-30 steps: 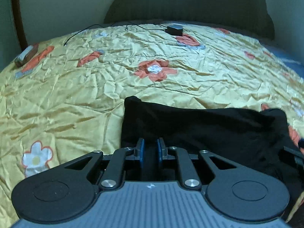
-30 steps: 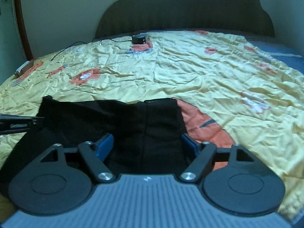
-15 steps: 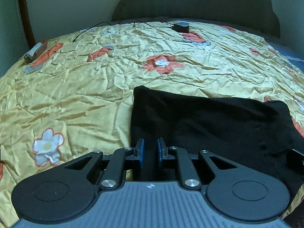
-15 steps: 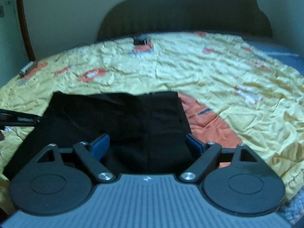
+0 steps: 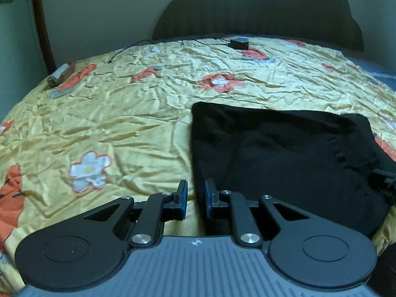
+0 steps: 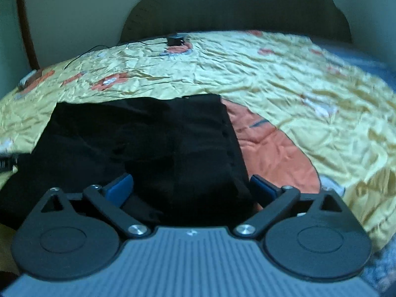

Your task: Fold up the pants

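Left gripper (image 5: pixel 195 199): nearest to the onlooker, above the bed's near edge; blue pads nearly pressed together, a narrow gap between them. The left border of the pants runs into that gap; whether cloth is pinched there cannot be told.
Right gripper (image 6: pixel 190 186): above the near right part of the pants; jaws spread wide and opening. Black cloth lies below and between the pads, neither pad pressing on it.
Pants (image 5: pixel 284 153): black, folded into a rough rectangle, lying flat on the bedspread by the bed's near edge; the far edge runs fairly straight.
Bedspread (image 5: pixel 123 113): shiny yellow, much creased, printed with orange and white flowers; a large orange patch (image 6: pixel 269 153) touches the right border of the pants.
Small box (image 5: pixel 60 74): at the bed's left edge, well apart from the pants.
Charger (image 5: pixel 238 43): dark block with a thin black cable, near the bed's far edge.
Headboard (image 5: pixel 257 14): dark, scalloped, behind the far edge, against a pale wall.
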The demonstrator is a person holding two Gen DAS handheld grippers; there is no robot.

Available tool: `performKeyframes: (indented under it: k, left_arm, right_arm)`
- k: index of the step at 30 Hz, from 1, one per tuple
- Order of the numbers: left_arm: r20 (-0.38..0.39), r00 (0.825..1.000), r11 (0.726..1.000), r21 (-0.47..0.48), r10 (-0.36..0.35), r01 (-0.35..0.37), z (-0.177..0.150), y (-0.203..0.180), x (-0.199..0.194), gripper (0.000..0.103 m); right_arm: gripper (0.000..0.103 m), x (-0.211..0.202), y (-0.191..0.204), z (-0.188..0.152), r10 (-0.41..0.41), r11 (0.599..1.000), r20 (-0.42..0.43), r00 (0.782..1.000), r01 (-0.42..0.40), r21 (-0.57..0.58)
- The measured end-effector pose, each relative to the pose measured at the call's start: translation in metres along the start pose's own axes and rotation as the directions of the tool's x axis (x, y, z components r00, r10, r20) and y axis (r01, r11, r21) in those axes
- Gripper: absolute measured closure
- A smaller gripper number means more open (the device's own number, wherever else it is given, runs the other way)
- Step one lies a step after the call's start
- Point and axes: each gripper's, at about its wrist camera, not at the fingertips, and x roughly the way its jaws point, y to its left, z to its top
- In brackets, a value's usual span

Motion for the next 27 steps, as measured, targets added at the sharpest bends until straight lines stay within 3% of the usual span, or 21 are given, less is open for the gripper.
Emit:
performKeyframes:
  k: [2,5,9,13,14,16,19,23,27]
  left_arm:
    - [-0.017,1.000,1.000,-0.026,-0.010,0.010,-0.003,0.008,-0.005,0.089]
    - [-0.058,0.998,0.999,-0.039,-0.020,0.017,-0.014,0.016,-0.010,0.089]
    - [-0.075,0.997,0.999,-0.041,-0.037,0.034,-0.028,0.019,-0.007,0.089]
    - [-0.065,0.998,1.000,0.005,-0.016,0.016,-0.028,0.013,-0.010,0.089]
    - [-0.064,0.998,1.000,0.008,-0.017,0.018,-0.028,0.013,-0.011,0.088]
    - [-0.073,0.997,1.000,-0.001,-0.021,0.021,-0.028,0.014,-0.011,0.089]
    - [-0.079,0.997,1.000,-0.018,-0.023,0.022,-0.028,0.016,-0.010,0.088]
    - [-0.084,0.996,1.000,-0.012,-0.009,0.008,-0.025,0.015,-0.013,0.088]
    - [-0.079,0.997,0.999,-0.038,-0.021,0.018,-0.018,0.014,-0.017,0.088]
  right_arm:
    - [0.011,-0.014,-0.010,0.000,0.007,1.000,0.048,0.999,-0.008,0.029]
    - [0.011,-0.020,-0.036,-0.005,0.014,0.993,0.038,0.999,-0.019,0.119]
    - [0.011,-0.016,-0.061,-0.012,0.105,0.966,0.028,0.994,-0.109,0.236]
    - [0.018,-0.009,-0.051,-0.015,0.105,0.974,0.022,0.994,-0.107,0.199]
    - [0.025,-0.010,-0.051,-0.015,0.135,0.969,0.028,0.990,-0.138,0.204]
    - [0.029,-0.010,-0.047,-0.014,0.190,0.962,0.033,0.981,-0.193,0.195]
    - [0.030,-0.004,-0.043,-0.018,0.178,0.969,0.028,0.984,-0.180,0.166]
    - [0.036,-0.009,-0.055,-0.021,0.192,0.951,0.055,0.980,-0.200,0.238]
    - [0.035,-0.026,-0.045,-0.020,0.114,0.977,0.093,0.989,-0.129,0.170]
